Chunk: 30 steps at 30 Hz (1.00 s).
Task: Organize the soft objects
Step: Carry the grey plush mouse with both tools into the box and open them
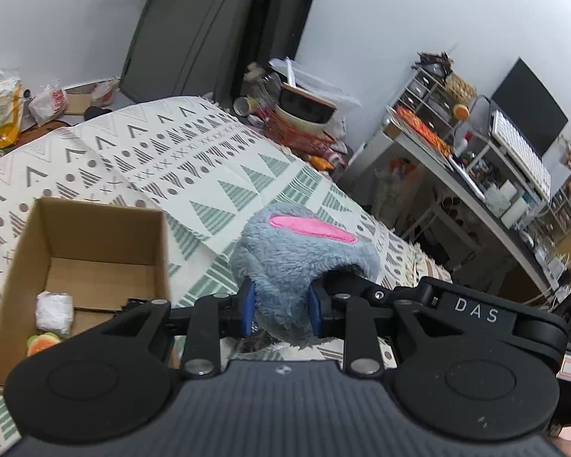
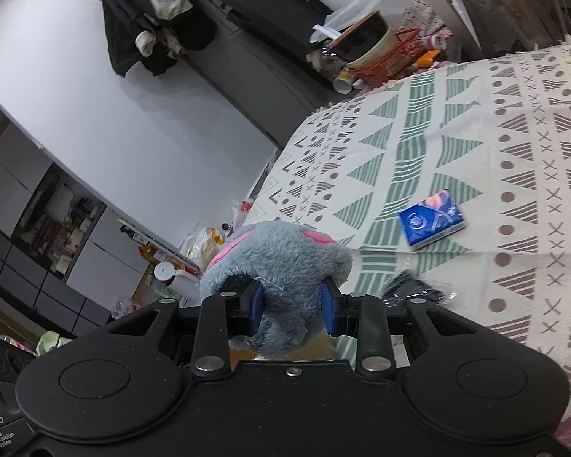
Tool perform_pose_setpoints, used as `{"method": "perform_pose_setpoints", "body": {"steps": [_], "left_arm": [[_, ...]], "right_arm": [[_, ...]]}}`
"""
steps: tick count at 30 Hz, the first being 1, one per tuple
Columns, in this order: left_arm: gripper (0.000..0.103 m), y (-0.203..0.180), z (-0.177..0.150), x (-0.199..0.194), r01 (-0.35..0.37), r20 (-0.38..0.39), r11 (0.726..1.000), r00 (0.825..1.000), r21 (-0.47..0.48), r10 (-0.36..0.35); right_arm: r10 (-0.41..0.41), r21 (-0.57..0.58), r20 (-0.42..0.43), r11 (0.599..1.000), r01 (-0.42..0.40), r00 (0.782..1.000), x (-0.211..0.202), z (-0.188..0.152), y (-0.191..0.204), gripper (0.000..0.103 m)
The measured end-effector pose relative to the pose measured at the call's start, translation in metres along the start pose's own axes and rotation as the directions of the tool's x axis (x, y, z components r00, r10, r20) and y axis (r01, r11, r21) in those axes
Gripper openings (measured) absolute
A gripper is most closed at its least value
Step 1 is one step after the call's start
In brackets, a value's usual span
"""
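Patterned blanket (image 2: 476, 144), both grippers clamping plush toy (image 1: 300, 262), cardbox box (image 1: 83, 251) left view only

A bed under a patterned blanket (image 2: 456, 144) carries an open cardboard box (image 1: 91, 236) and a blue tissue pack (image 2: 432, 221); near that pack lies a dark plastic-wrapped item (image 2: 411, 289).

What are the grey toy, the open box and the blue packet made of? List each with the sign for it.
Grey toy: plush, fuzzy pile fabric with smooth pink patches; it dents between the left gripper and the right gripper.
Open box: corrugated cardboard, matte brown, raw edges.
Blue packet: seems glossy printed plastic film, probably a tissue pack; contents unseen.
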<state>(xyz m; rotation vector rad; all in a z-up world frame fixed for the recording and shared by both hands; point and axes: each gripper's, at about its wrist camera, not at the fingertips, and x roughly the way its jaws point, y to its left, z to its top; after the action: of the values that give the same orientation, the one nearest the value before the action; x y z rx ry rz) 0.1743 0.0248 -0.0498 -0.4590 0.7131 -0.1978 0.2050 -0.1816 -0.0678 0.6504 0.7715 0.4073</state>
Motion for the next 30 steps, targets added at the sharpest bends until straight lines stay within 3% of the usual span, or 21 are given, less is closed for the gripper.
{"method": "perform_pose_setpoints", "body": {"steps": [7,17,30], "left_arm": [[0.027,0.035,0.004,-0.012,0.008,0.033,0.995,0.999,-0.097,-0.005],[0.027,0.078,0.012,-0.036,-0.03,0.097,0.975,0.994,-0.222,0.053],[0.027,0.132,0.012,-0.04,-0.066,0.095,0.923,0.989,-0.379,0.11]], "right_arm": [[-0.003,-0.054,-0.042,0.999,0.001,0.999,0.018,-0.007,0.029,0.03],[0.019,-0.132,-0.092,0.991,-0.031,0.996,0.046,-0.019,0.073,0.03],[0.015,-0.144,-0.161,0.989,-0.039,0.987,0.089,-0.036,0.101,0.03]]}}
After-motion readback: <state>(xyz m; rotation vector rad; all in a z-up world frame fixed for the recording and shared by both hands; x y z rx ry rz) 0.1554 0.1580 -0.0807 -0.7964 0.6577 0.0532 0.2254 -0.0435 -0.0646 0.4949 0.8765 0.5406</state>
